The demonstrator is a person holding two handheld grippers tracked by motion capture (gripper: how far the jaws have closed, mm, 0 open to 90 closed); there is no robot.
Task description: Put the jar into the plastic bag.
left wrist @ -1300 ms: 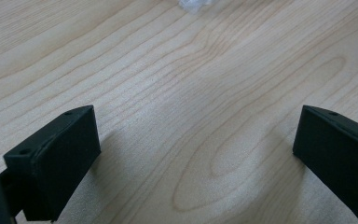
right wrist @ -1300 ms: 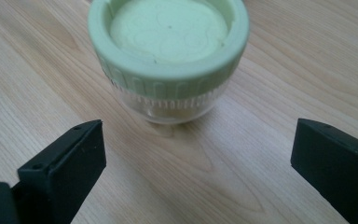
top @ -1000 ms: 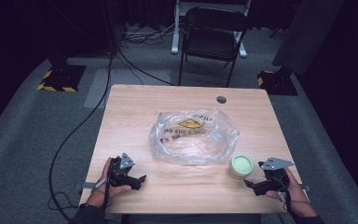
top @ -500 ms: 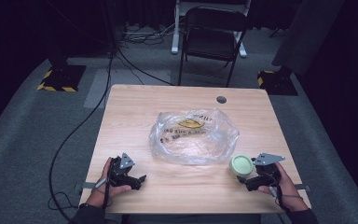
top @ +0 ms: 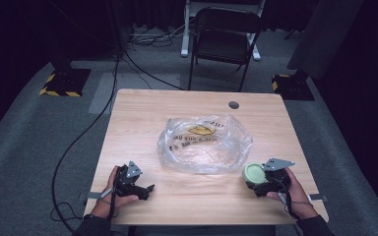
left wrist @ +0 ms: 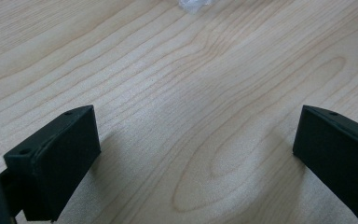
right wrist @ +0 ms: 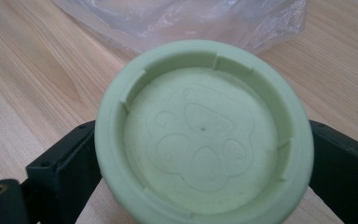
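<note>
A round pale green dish (top: pixel 253 173) with a paw print moulded in its bottom (right wrist: pixel 204 130) lies on the wooden table (top: pixel 142 123), at the near right, just in front of a crumpled clear plastic bag (top: pixel 204 142). My right gripper (top: pixel 257 181) is open, with one jaw on each side of the dish (right wrist: pixel 204 161), close against its rim. At the near left my left gripper (top: pixel 146 190) rests low over bare wood. Its jaws (left wrist: pixel 196 154) stand wide open with nothing between them.
The bag (right wrist: pixel 182 18) holds a yellow-printed item and spreads over the table's middle. A small round hole (top: pixel 234 104) sits near the far edge. Behind the table stand a black folding chair (top: pixel 224 44) and floor cables (top: pixel 78 142).
My right gripper has slid left and forward along the near edge until its jaws came around the green dish. The left gripper has stayed put.
</note>
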